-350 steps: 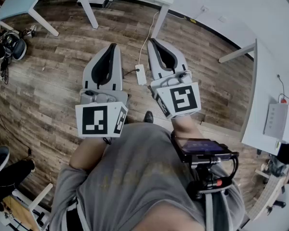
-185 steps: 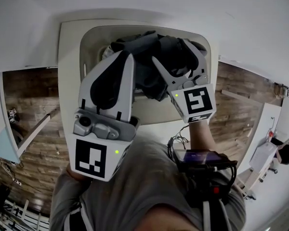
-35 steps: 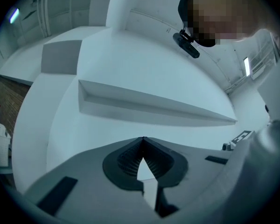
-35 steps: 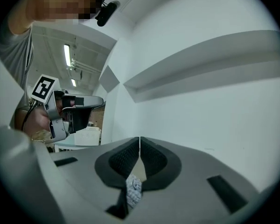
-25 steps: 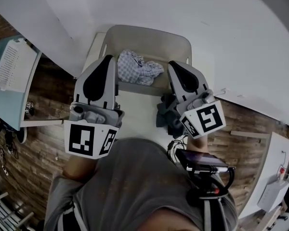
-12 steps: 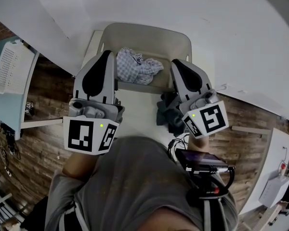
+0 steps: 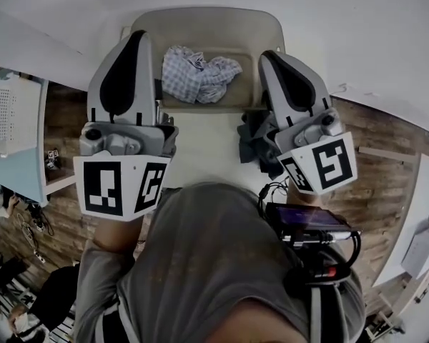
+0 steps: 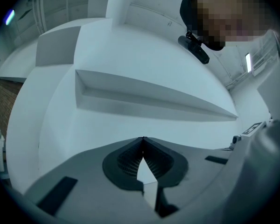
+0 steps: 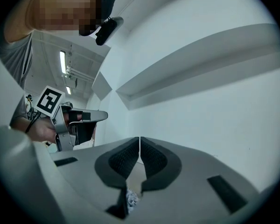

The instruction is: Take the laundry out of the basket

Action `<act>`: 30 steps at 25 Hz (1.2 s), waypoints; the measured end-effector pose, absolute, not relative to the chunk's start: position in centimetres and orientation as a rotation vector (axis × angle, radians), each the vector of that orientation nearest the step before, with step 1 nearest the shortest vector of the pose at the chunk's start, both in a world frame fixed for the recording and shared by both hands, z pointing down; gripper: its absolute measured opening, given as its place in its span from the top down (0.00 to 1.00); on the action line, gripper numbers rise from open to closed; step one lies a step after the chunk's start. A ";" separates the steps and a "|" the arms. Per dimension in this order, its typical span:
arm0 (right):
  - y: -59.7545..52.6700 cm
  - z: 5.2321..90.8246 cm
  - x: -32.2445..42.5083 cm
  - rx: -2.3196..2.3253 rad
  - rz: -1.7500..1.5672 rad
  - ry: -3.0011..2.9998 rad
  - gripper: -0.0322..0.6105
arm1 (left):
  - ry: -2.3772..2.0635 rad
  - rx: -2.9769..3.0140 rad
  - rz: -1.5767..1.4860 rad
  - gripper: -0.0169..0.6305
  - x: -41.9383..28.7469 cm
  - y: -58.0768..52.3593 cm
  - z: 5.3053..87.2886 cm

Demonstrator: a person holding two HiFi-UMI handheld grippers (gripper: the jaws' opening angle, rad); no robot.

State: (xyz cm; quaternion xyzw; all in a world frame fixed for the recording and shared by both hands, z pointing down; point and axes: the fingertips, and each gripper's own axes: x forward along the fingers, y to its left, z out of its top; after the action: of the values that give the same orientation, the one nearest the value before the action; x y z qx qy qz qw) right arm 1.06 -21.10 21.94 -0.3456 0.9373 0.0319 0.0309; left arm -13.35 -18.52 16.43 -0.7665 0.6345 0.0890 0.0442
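Head view has your two grippers nearest, held out in front of you above the white table (image 7: 200,145). Your left gripper (image 7: 139,36) has its jaws pressed together on nothing, and the left gripper view confirms it. Your right gripper (image 7: 269,54) is likewise closed and empty. Just under the right one, a dark garment (image 7: 250,138) lies crumpled at the table's right edge, already out. Farther off, the basket (image 7: 200,14) stands at the table's far edge with a checked cloth (image 7: 196,73) bunched inside, between the two gripper tips as seen from above.

The risks, as I judge them:
- Reach in with the jaws closed and you only push the cloth deeper.
- Pinch a single thin fold and it may slip free as it comes over the basket wall.
- Brush the dark garment with the right gripper and it could slide off the edge.
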 end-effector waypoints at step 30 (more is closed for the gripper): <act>-33.5 30.0 -3.3 -1.010 -0.276 2.930 0.93 | 1.917 -2.839 -0.406 0.70 -12.4 -34.4 37.8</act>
State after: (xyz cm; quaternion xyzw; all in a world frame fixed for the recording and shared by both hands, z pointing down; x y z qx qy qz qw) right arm -3.33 -33.52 29.96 -0.3245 0.9416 -0.0887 0.0154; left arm -12.41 -34.40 37.76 -0.8133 0.5492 -0.1163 -0.1532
